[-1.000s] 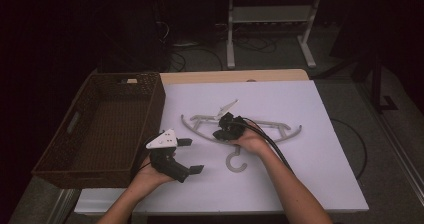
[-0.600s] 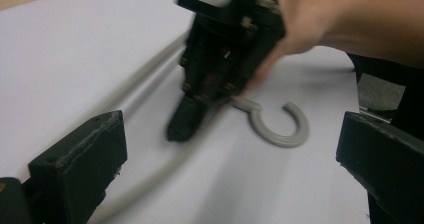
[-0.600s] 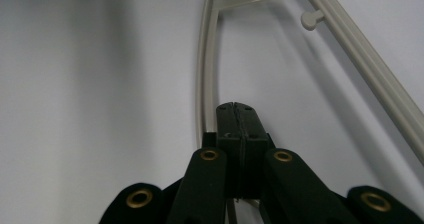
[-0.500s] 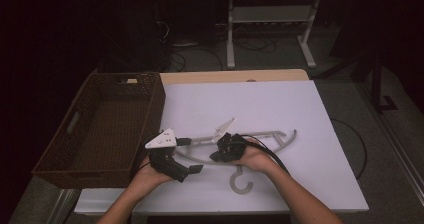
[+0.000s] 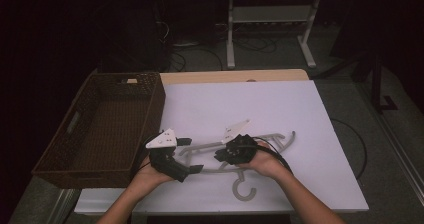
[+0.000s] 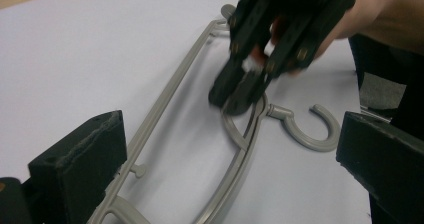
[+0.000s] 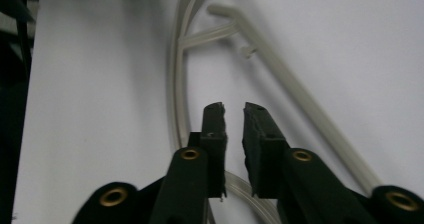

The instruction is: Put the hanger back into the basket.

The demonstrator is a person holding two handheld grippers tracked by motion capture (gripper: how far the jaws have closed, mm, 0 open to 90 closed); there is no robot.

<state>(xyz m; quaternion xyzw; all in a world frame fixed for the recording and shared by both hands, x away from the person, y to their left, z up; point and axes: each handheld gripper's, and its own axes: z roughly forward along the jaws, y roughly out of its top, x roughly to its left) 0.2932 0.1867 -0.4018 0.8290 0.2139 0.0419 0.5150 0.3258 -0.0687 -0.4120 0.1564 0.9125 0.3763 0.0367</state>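
A grey plastic hanger (image 5: 235, 154) lies flat on the white table (image 5: 280, 109), near the person's edge, its hook (image 5: 245, 189) pointing toward the person; the wicker basket (image 5: 100, 129) stands empty just left of the table sheet, apart from the hanger. Judging by this, the work looks to be at an early stage: the hanger has been drawn close to both hands but is not lifted and is not in the basket, so picking it up and carrying it over is likely what remains. The right tool (image 5: 227, 156) sits over the middle of the hanger, close to the neck below the hook; its jaws have just been opening and now stand a narrow gap apart, and in the right gripper view (image 7: 233, 115) nothing lies between the pads, the hanger's bars running underneath and beside them, so it has let go. The left tool (image 5: 187, 169) rests by the hanger's left end with its jaws spread wide; in the left gripper view (image 6: 227, 149) the hanger's arm passes between the two pads without either one pressing on it, so it grasps nothing.
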